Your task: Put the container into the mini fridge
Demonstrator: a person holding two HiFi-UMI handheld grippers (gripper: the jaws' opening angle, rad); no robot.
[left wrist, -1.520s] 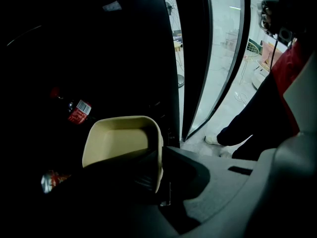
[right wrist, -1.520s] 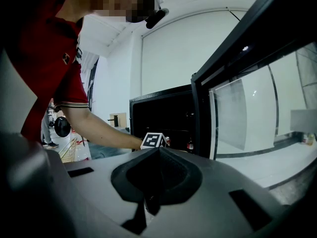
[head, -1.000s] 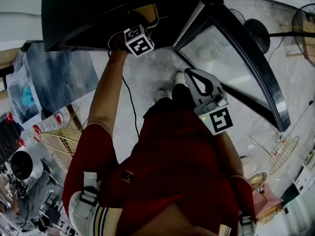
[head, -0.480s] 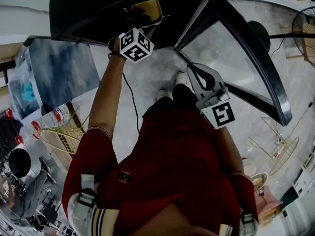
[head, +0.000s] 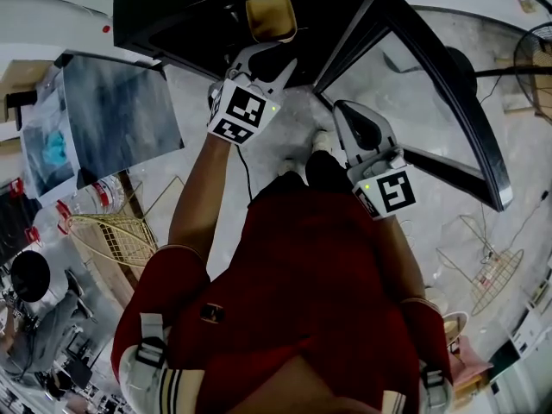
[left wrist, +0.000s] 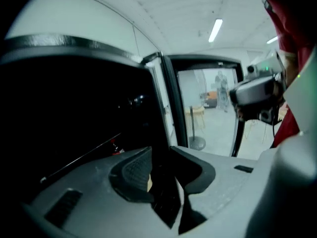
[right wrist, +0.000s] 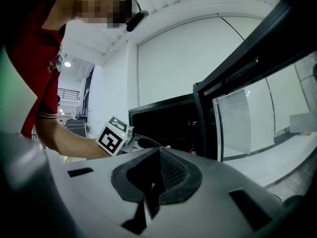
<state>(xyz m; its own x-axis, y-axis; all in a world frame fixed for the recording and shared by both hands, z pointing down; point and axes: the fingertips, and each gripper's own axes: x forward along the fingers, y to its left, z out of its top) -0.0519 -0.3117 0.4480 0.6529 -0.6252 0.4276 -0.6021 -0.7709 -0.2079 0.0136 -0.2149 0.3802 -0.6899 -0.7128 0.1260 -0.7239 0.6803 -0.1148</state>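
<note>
The black mini fridge [head: 181,11] stands with its glass door [head: 431,102] swung open to the right. A tan container [head: 270,15] sits inside the fridge, just past the opening. My left gripper [head: 274,57] hangs in front of the opening, a little short of the container and not touching it. Its jaws are closing and nothing is between them [left wrist: 161,157]. In the left gripper view the dark fridge interior [left wrist: 74,108] fills the left side. My right gripper [head: 342,110] is shut and empty, held near the door's lower edge; its tips meet [right wrist: 157,152].
A gold wire basket [head: 112,231] and red-capped bottles [head: 86,214] lie left of the person. A blue-grey picture [head: 121,115] leans beside the fridge. A wire rack [head: 492,266] and a fan [head: 535,59] are at the right. A black cable [head: 246,171] runs across the floor.
The left gripper has drawn back out of the fridge opening, leaving the tan container inside. The right gripper has hardly moved.
</note>
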